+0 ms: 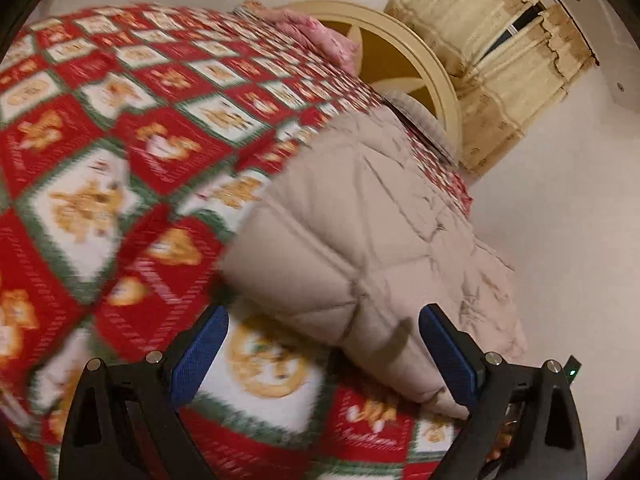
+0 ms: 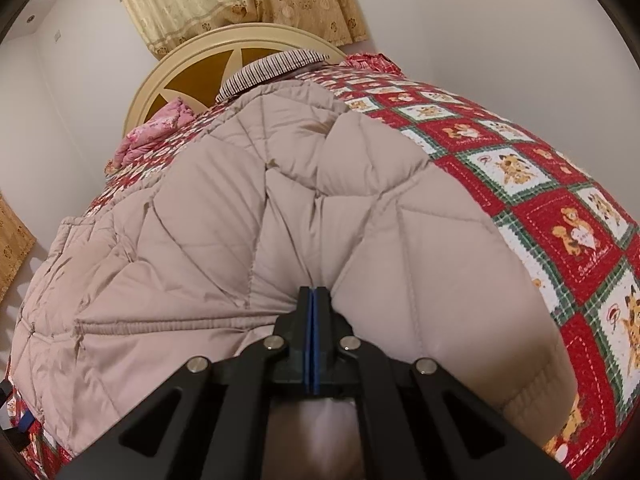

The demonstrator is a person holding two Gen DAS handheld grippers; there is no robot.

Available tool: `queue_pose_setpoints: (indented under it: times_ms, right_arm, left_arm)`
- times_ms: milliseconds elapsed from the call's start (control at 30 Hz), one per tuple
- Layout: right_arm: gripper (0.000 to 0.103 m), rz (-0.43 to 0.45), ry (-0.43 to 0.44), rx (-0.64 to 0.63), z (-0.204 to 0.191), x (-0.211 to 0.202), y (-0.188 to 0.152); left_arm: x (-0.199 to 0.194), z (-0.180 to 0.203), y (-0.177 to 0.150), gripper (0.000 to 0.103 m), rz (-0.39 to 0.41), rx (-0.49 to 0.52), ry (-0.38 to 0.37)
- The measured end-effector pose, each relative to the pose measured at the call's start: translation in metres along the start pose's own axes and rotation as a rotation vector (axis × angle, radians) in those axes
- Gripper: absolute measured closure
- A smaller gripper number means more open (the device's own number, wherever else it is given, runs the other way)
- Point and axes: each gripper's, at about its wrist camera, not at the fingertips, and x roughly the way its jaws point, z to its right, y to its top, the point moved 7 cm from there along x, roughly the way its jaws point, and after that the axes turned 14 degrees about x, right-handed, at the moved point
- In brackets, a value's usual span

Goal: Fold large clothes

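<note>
1. Only the right wrist view shows the right tongs: pressed fully together at the near hem of the one beige quilted coat, fabric gathering into puckers at their tips, so they seem pinched on it, though the cloth between the pads is hidden.
2. Only the left wrist view shows the left tongs: spread wide, holding nothing, hovering over the red, white and green bear-patterned quilt, with a folded corner of the coat lying between the two blue pads. This view is motion-blurred.
3. The coat lies spread on the bed, over the quilt.
4. Farther off: one pink bundle and one striped pillow by the round cream headboard.
5. Behind it hangs a pair of yellow curtains.
</note>
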Motion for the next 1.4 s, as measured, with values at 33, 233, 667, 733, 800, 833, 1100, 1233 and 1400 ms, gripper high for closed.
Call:
queue_pose_setpoints:
  times_ms: [33, 233, 667, 733, 800, 833, 1100, 1233, 1400]
  right_arm:
    - [0.103, 0.001, -0.001, 0.0, 0.0, 0.0, 0.0]
    - [0.103, 0.005, -0.011, -0.007, -0.002, -0.002, -0.001]
    - [0.089, 0.137, -0.001, -0.092, -0.068, -0.05, 0.017]
    - [0.089, 0.108, 0.049, -0.159, -0.107, -0.05, 0.015]
    - [0.089, 0.068, 0.114, -0.226, -0.15, -0.04, 0.007]
    - [0.089, 0.045, 0.144, -0.252, -0.173, -0.03, 0.003]
    - [0.103, -0.175, 0.084, -0.225, -0.204, 0.103, -0.044]
    - [0.103, -0.231, 0.18, -0.103, -0.189, 0.111, -0.038]
    - [0.103, -0.249, 0.203, -0.062, -0.184, 0.116, -0.036]
  left_arm:
    - [0.009, 0.005, 0.003, 0.007, 0.001, -0.012, -0.019]
    - [0.051, 0.002, 0.029, 0.007, 0.014, -0.127, -0.024]
    - [0.052, -0.004, 0.04, 0.007, 0.04, -0.136, -0.089]
    - [0.048, -0.004, 0.039, 0.007, 0.062, -0.132, -0.072]
    - [0.049, -0.005, 0.039, 0.007, 0.066, -0.116, -0.059]
    - [0.053, -0.007, 0.041, 0.007, 0.062, -0.104, -0.051]
    - [0.063, -0.021, 0.055, 0.006, 0.078, -0.11, -0.021]
    - [0.073, -0.017, 0.065, 0.007, 0.128, -0.074, -0.009]
    - [0.072, 0.005, 0.08, 0.046, 0.186, -0.012, -0.151]
